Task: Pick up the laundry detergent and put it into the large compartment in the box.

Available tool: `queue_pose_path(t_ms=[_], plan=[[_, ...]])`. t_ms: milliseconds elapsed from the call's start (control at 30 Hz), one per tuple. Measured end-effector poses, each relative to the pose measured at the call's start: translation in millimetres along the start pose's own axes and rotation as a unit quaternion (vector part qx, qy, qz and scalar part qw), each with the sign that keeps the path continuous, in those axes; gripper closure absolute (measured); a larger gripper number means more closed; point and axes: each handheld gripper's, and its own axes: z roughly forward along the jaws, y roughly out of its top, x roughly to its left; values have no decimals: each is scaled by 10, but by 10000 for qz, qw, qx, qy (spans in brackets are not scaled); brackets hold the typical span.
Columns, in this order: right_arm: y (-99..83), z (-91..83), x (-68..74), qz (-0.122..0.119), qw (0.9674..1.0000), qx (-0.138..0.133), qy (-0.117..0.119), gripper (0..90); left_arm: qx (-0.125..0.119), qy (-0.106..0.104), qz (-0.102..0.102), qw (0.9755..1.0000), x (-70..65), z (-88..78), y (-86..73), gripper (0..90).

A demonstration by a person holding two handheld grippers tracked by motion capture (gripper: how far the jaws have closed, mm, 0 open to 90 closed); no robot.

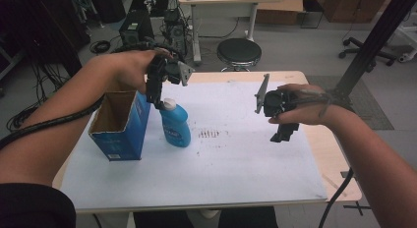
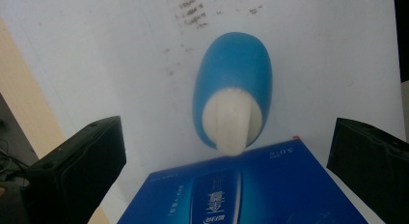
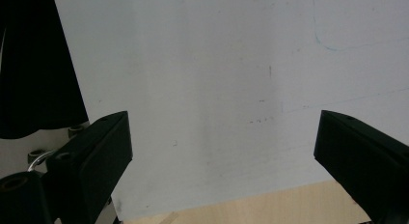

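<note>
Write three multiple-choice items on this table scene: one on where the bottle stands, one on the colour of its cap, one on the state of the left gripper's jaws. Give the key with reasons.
1. Where does the blue bottle stand?
A. Inside the blue box
B. On the white mat, beside the blue box
C. On the floor by the stool

2. What colour is the bottle's cap?
A. White
B. Red
C. Black

3. How do the jaws of the left gripper stand?
A. Shut on the cap
B. Shut on the box's flap
C. Open, above the bottle

Key: 1 B, the high view shows the bottle upright on the white mat next to the blue box. 2 A, the cap shows off-white in the left gripper view. 3 C, that view shows both black jaws wide apart with the cap between them, untouched.
</note>
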Motion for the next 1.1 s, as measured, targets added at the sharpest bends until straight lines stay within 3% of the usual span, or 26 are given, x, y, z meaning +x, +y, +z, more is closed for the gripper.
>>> queue_pose_path(t_ms=[467, 1100], plan=[[19, 23, 10, -6, 10000, 23, 17, 60, -52, -86, 33, 9999, -26, 275, 24, 1], [29, 54, 9, -26, 10000, 31, 53, 60, -56, -129, 75, 9999, -46, 486, 34, 2]])
